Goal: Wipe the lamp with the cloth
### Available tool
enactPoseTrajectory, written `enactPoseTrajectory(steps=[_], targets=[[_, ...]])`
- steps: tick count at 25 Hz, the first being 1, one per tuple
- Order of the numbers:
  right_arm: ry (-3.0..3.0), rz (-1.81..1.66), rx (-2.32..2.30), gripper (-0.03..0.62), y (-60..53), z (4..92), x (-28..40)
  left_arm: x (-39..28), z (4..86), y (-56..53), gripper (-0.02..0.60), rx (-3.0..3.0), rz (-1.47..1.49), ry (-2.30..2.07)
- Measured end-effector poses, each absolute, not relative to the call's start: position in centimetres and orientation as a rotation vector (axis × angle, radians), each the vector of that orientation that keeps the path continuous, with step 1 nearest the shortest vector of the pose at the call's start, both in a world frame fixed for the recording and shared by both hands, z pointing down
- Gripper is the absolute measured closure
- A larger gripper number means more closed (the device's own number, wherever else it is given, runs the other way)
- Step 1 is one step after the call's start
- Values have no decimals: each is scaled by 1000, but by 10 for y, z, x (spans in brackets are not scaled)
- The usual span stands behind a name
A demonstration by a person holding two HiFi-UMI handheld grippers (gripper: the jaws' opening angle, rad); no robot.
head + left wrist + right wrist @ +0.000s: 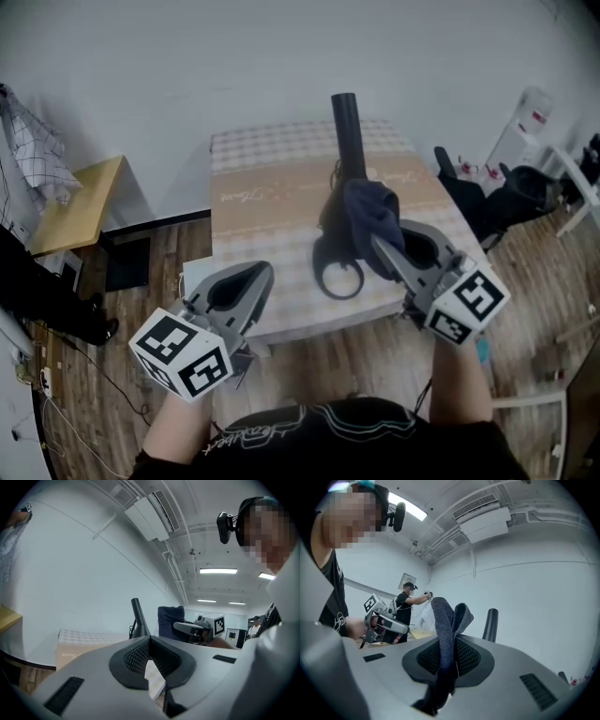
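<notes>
A black lamp (345, 187) stands on the checked table (253, 178), its ring base (337, 274) near the front edge and its tube head pointing up and away. My right gripper (380, 246) is shut on a dark blue cloth (370, 214), which hangs against the lamp's stem. In the right gripper view the cloth (445, 620) sticks up from between the jaws, with the lamp (490, 624) just behind it. My left gripper (261, 274) hovers off the table's front left corner, shut and empty. From the left gripper view, lamp (138, 618) and cloth (169, 620) lie ahead.
A wooden side table (80, 202) stands at the left by the wall. A black chair (506, 197) and a white desk (562, 169) are at the right. A pale box (195, 277) sits under the table's left side. Another person (408, 604) stands in the room.
</notes>
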State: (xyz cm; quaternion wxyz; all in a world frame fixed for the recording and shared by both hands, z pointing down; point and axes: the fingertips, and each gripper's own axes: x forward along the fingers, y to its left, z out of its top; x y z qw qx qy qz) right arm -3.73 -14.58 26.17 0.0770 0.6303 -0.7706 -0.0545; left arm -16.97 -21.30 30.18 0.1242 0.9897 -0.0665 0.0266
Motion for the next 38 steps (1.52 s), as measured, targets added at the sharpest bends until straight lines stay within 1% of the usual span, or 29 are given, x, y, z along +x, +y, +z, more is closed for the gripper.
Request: enactPoseTrajectory(steps=[4, 9, 19, 28, 33, 38], targets=[[-2186, -221, 1920, 542, -161, 246, -42, -178, 302, -231, 580, 2874, 65, -142], [-2099, -283, 1903, 542, -179, 228, -41, -169, 300, -247, 580, 2865, 43, -101], [-1783, -540, 1773, 542, -246, 178, 8, -125, 288, -291, 580, 2870, 24, -117], [-1527, -739, 1639, 542, -291, 162, 32, -98, 291, -310, 580, 2890, 43, -158], [-1408, -732, 1603, 542, -310, 174, 34, -97, 290, -328, 581, 2890, 41, -105], [-1349, -638, 1641, 542, -319, 188, 31, -101, 292, -346, 581, 2875, 61, 14]])
